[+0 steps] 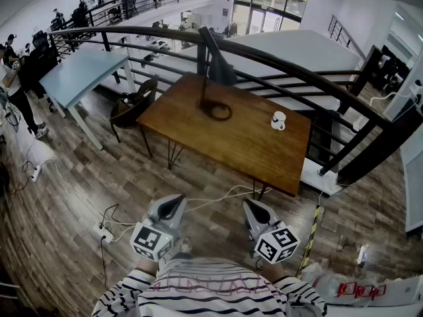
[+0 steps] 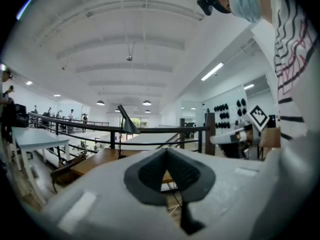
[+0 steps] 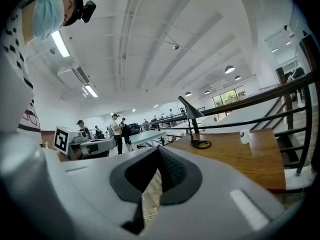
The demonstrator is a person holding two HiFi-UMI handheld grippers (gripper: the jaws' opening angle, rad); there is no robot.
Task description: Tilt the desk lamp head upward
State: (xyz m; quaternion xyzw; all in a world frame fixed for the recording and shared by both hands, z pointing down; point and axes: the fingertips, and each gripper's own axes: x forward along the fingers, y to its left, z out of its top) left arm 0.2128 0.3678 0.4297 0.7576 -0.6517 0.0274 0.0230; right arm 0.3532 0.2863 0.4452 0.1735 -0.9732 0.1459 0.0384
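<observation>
Head view shows the desk lamp (image 1: 206,91) at the far side of the wooden bench (image 1: 244,147), with a white mug (image 1: 278,120) well apart to its right. The lamp looks like dark painted metal. It has a cone-shaped lamp head (image 1: 218,61) on 1 thin straight stem, which rises from an open ring base (image 1: 217,110) lying flat on the smooth wood.

It will probably handle as rigid and fairly light, with a slick shade that pads could slip on. The ring base may slide or tip if the joint is stiff. A sensible hold is the shade's lower rim or the neck near the joint, with the other tongs steadying the stem.

The left tongs (image 1: 177,205) and right tongs (image 1: 254,210) are both closed on nothing. They are held close to the person's striped shirt, above the plank floor and well short of the bench.
</observation>
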